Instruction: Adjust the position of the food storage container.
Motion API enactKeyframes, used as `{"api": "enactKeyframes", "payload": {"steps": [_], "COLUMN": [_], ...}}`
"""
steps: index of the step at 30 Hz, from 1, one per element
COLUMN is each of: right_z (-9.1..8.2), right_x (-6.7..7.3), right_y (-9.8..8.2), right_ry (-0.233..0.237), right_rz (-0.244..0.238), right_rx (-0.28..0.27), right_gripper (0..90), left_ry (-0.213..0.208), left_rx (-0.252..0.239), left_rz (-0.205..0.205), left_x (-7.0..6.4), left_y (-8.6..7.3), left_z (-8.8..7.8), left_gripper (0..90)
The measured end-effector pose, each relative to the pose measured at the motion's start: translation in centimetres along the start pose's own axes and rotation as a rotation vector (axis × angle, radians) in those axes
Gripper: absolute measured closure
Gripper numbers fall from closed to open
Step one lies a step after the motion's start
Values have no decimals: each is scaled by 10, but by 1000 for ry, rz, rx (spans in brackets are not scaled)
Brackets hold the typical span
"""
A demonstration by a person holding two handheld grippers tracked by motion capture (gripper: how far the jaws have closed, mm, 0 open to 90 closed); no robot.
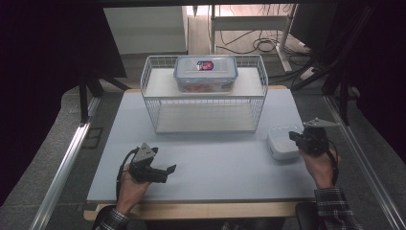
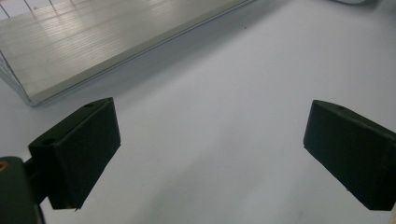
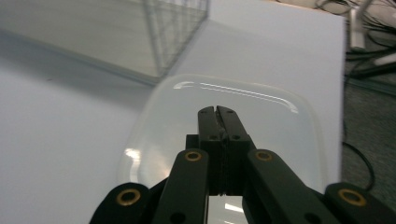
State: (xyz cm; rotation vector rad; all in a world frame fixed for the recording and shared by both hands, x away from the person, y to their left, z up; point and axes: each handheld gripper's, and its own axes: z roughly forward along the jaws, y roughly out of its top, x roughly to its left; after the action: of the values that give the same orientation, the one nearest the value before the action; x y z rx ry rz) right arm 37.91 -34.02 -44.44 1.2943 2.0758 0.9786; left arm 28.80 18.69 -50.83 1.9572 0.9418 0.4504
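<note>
Pale grey-blue table (image 1: 201, 163) with a light wooden front edge. White wire rack (image 1: 205, 98) near the far edge, bearing a clear box (image 1: 206, 74) with a blue-grey lid, a red-and-blue label and contents that look orange-red. White translucent container (image 3: 224, 116) at the right edge. Black left gripper (image 1: 165, 173) and black right gripper (image 3: 218, 114) with brass-coloured rivets; dark plaid sleeves (image 1: 335, 208).

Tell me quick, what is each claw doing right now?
Left claw: open, nothing between its jaws, over the bare table.
Right claw: closed, jaws pressed together, holding nothing, above the white box.
</note>
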Motion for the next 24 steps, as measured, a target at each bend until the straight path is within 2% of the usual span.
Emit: {"api": "enactKeyframes", "payload": {"steps": [8, 11, 15, 17, 24], "right_z": [0, 3, 12, 16, 19], "right_x": [-31, -39, -44, -46, -51], "right_y": [-5, -6, -9, -11, -13], "right_ry": [-119, -142, -161, -163, -143], "right_rz": [43, 54, 48, 47, 71], "right_rx": [-7, 3, 29, 25, 18], "right_gripper": [890, 891, 890, 889, 892], "left_ry": [4, 14, 12, 9, 12], "left_rx": [13, 14, 16, 17, 26], "left_rz": [17, 27, 25, 27, 43], "left_x": [-1, -2, -2, -2, -4], "left_y": [0, 1, 1, 1, 1], "left_z": [2, 2, 3, 3, 5], "left_gripper": [36, 35, 36, 36, 35]}}
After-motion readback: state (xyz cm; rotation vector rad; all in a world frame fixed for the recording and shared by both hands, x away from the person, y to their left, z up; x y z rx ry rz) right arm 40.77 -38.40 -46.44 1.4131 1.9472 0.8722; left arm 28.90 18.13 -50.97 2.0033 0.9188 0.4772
